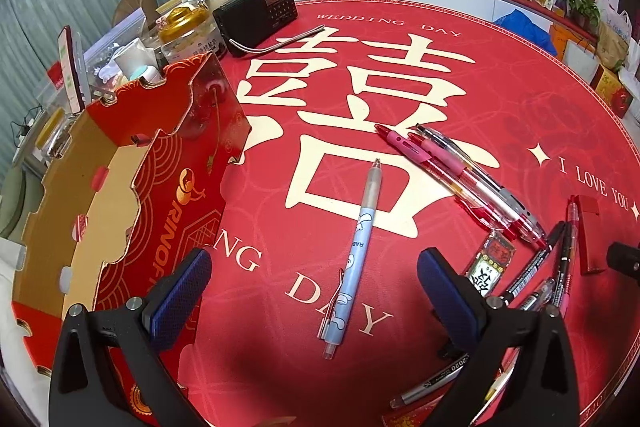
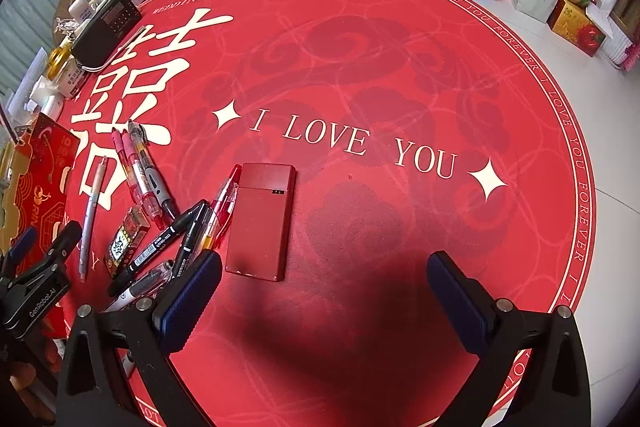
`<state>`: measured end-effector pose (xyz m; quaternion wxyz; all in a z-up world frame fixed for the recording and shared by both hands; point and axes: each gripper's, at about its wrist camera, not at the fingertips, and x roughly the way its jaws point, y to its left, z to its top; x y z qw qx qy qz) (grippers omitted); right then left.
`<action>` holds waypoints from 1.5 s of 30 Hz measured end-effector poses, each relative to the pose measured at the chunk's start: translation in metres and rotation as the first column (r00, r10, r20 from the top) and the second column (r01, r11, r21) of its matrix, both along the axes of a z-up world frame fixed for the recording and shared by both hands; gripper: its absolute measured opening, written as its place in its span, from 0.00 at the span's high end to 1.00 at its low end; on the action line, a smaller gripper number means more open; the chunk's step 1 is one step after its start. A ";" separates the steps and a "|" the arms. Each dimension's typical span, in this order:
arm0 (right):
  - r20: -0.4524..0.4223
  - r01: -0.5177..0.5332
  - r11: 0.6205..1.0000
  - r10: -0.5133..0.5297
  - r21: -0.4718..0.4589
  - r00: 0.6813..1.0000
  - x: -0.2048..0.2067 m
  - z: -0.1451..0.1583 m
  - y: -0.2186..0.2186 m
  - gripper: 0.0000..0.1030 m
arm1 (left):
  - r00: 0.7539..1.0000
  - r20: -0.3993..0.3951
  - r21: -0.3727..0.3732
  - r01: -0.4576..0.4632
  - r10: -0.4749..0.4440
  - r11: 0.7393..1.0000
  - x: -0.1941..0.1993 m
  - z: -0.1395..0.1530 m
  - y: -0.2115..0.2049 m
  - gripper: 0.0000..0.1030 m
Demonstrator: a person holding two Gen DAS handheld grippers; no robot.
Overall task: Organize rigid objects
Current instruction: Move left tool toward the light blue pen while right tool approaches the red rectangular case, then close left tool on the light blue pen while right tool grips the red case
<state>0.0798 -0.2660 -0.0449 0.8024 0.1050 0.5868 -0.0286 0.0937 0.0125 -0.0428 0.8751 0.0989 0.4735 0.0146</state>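
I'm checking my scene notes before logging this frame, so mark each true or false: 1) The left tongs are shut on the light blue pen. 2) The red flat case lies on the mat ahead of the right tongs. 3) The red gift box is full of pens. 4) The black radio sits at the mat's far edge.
1) False. The left tongs are open, and the light blue pen lies on the mat between their fingers, ungripped.
2) True. The red flat case lies flat ahead of the open right tongs.
3) False. No pens show inside the red gift box; the visible ones lie on the red mat.
4) True. The black radio sits there.
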 end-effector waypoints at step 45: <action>-0.001 -0.093 0.983 0.093 -0.159 0.996 0.035 -0.021 0.009 0.00 | 0.997 -0.051 -0.105 0.048 -0.054 0.993 0.033 -0.031 -0.002 0.00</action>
